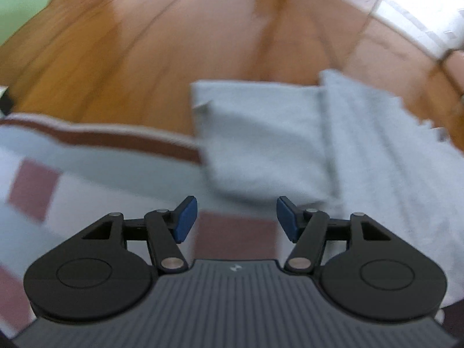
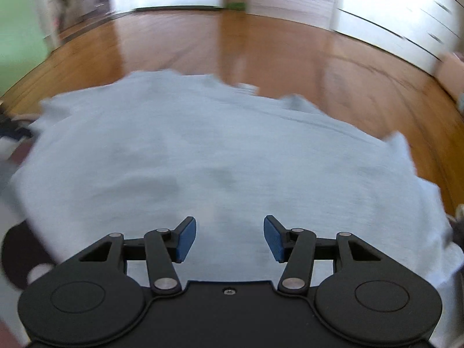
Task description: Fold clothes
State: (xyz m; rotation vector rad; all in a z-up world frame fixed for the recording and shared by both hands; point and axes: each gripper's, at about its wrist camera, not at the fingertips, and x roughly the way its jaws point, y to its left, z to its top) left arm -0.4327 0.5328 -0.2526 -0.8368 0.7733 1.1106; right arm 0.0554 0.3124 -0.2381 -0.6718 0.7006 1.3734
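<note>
Pale blue garment [image 2: 203, 159] spread on wooden floor [image 2: 261, 52], left hand-held gripper [image 1: 236, 217] released, right hand-held gripper [image 2: 229, 239] released, nothing gripped.

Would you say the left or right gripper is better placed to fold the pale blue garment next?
Probably the left gripper: open, with a folded edge of the garment just ahead. The right gripper faces only flat cloth.
</note>
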